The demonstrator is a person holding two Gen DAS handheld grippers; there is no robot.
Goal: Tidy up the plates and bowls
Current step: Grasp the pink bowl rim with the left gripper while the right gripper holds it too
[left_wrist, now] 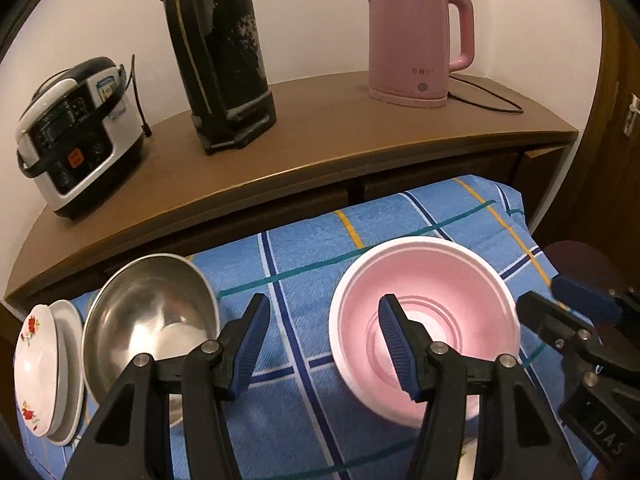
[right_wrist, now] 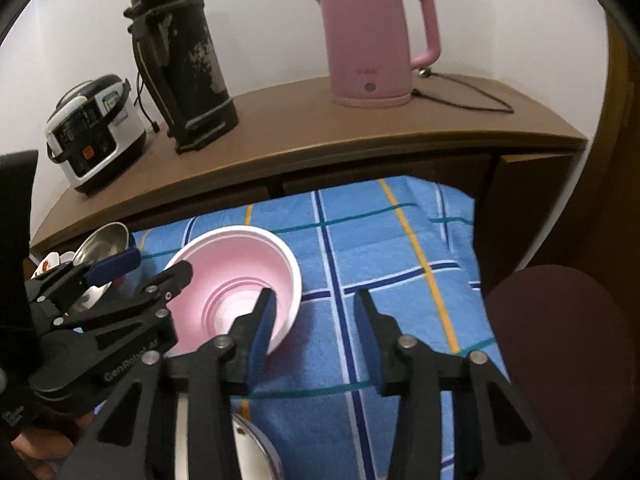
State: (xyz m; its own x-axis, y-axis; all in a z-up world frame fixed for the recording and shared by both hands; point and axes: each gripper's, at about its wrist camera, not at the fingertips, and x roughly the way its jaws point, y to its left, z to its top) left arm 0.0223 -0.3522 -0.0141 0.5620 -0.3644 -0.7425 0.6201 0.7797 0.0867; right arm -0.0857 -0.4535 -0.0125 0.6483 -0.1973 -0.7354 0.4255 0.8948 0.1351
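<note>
Plates (left_wrist: 38, 368) far left on cloth (left_wrist: 304, 248), steel bowl (left_wrist: 148, 320) touching them. My left gripper (left_wrist: 324, 344) gaping, empty, one finger over pink bowl (left_wrist: 432, 300). My right gripper (right_wrist: 316, 332) gaping, empty, beside it. Cooker (left_wrist: 76, 136), flask (left_wrist: 218, 56), kettle (left_wrist: 412, 36) behind on counter (left_wrist: 320, 128).

Both tongs (left_wrist: 324, 344) (right_wrist: 316, 328) agape, side by side

Pink bowl (left_wrist: 426, 320) with white rim, silvery steel bowl (left_wrist: 150, 320), white plates (left_wrist: 34, 364) with red flowers, blue checked cloth (left_wrist: 304, 248), pink kettle (left_wrist: 412, 40)
</note>
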